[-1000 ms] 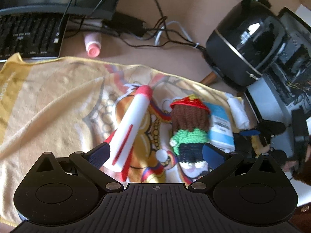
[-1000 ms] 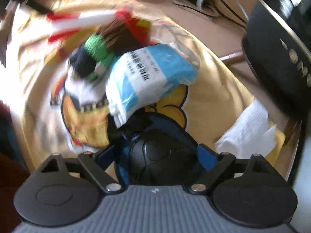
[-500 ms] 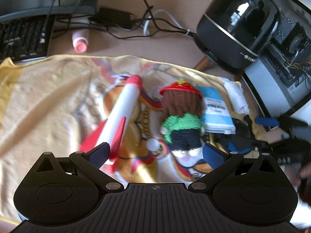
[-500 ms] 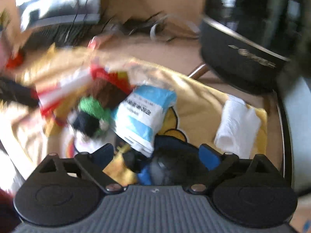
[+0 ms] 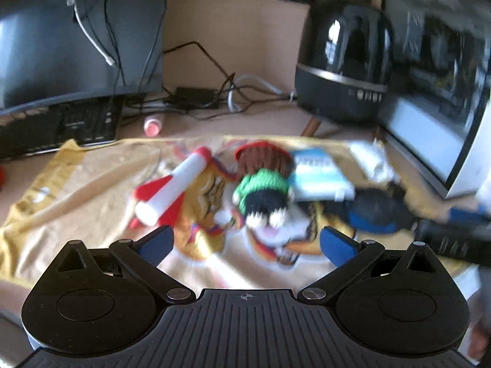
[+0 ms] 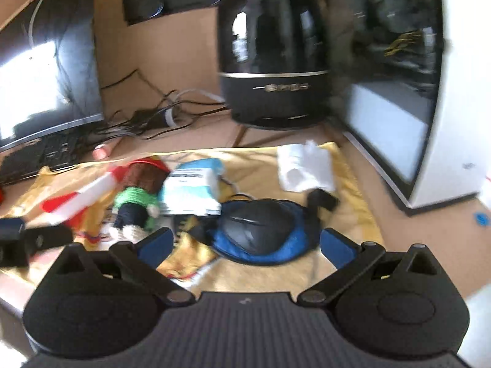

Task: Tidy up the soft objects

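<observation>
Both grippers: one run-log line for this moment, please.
left gripper open, empty | right gripper open, empty | rocket toy, knitted doll, blue pouch lined up on yellow towel

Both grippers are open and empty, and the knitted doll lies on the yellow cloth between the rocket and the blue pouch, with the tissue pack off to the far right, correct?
Not quite. In the left wrist view the knitted doll lies between the rocket and the tissue pack; the blue pouch sits right of that. Both the left gripper and right gripper are open and empty, over the yellow cloth.
</observation>
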Demonstrator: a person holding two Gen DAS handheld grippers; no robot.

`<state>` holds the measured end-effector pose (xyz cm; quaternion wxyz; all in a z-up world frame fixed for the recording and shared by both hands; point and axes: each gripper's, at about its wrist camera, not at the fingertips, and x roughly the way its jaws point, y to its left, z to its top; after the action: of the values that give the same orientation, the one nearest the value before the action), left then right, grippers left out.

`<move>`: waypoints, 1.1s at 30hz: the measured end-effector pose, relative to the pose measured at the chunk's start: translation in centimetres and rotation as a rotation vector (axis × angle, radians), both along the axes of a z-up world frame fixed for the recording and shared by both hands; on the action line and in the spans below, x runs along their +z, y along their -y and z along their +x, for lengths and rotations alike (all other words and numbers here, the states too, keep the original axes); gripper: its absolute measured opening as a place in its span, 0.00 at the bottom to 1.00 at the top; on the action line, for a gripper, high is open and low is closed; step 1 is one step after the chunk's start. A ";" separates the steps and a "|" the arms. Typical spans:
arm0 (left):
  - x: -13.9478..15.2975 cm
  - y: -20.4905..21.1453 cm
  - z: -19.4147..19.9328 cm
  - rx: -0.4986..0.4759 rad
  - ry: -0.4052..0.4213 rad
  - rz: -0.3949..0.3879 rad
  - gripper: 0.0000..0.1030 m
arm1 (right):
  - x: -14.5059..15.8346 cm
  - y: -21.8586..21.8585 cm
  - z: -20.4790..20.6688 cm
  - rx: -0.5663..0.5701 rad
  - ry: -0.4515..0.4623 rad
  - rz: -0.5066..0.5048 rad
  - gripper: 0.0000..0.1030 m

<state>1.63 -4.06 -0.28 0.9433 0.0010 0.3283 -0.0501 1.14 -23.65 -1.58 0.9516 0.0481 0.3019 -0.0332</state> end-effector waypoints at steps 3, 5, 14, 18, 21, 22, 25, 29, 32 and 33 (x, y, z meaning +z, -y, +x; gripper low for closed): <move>-0.5 0.3 -0.9 0.006 -0.034 0.001 1.00 | -0.2 0.5 -0.9 -0.018 -0.030 0.063 1.00; 0.0 0.0 -1.2 0.024 -0.047 -0.036 1.00 | 0.0 0.7 -0.7 -0.015 -0.088 0.080 1.00; 1.4 0.8 -0.6 -0.002 -0.064 -0.050 1.00 | 1.2 1.1 -1.0 -0.007 -0.050 0.036 1.00; 1.9 1.0 -0.5 0.021 -0.041 -0.065 1.00 | 1.6 1.0 -1.0 0.006 -0.037 0.003 1.00; 1.7 1.4 -0.8 0.025 -0.048 -0.056 1.00 | 1.5 1.1 -1.1 0.005 -0.052 -0.006 1.00; 1.5 1.4 -0.8 0.025 -0.059 -0.060 1.00 | 1.4 1.1 -1.2 0.004 -0.058 -0.008 1.00; 1.2 1.6 -1.0 0.015 -0.086 -0.075 1.00 | 1.3 1.2 -1.3 0.003 -0.074 -0.017 1.00; 1.3 1.6 -1.3 0.023 -0.091 -0.080 1.00 | 1.4 1.1 -1.6 0.015 -0.081 -0.031 1.00; 1.5 2.0 -1.3 0.047 -0.093 -0.041 1.00 | 1.7 1.2 -1.8 0.022 -0.075 -0.033 1.00; 1.6 2.2 -1.4 0.061 -0.086 -0.020 1.00 | 1.8 1.2 -1.9 0.025 -0.072 -0.033 1.00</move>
<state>0.19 -6.25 1.33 0.9293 -0.0204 0.3679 -0.0247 -0.73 -24.89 0.23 0.9411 0.0272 0.3359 -0.0281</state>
